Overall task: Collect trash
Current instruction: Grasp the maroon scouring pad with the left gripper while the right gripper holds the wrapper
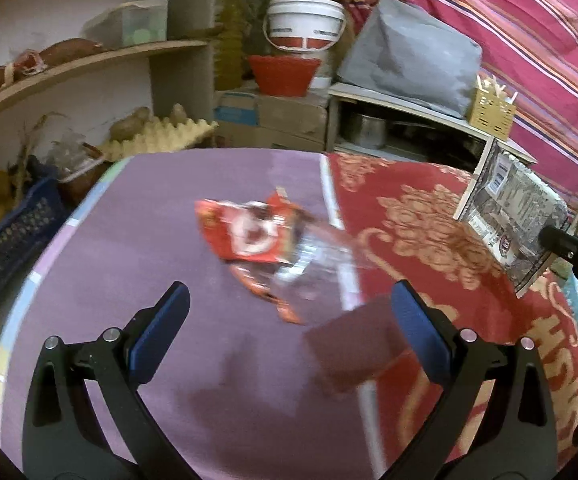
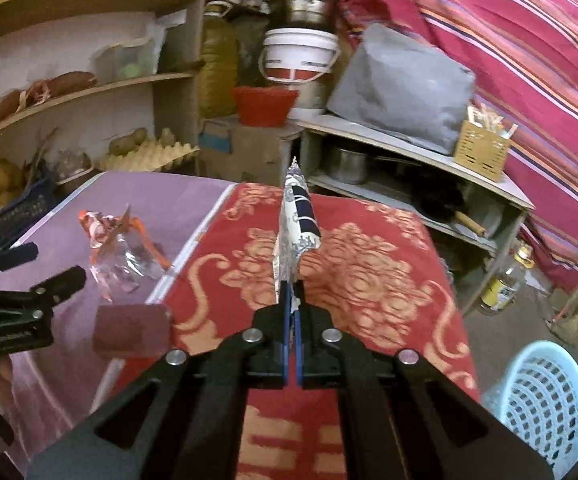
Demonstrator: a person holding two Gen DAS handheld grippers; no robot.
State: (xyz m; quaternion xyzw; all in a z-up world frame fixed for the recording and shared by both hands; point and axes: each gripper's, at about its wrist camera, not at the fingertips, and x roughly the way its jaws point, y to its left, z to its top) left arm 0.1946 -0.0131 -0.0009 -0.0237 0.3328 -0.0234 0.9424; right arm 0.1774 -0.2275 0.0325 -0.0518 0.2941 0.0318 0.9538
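A: So, from my left claw (image 1: 289,312), what's there?

B: Its jaws stand wide with nothing between them. The red wrapper (image 1: 249,236) and clear plastic (image 1: 317,252) lie just ahead on the purple cloth (image 1: 149,240); a brown block (image 1: 349,356) sits by the right finger.

A: And the right view?

B: My right claw (image 2: 292,296) is clamped on a blue-and-white wrapper (image 2: 299,216), standing upright ahead. Only this view shows the whole blue basket (image 2: 545,400), low to its right, where I judge the wrapper should go.

Purple-and-red cloth-covered table (image 1: 137,280) bears wrappers (image 1: 257,236) and a maroon block (image 1: 349,352).
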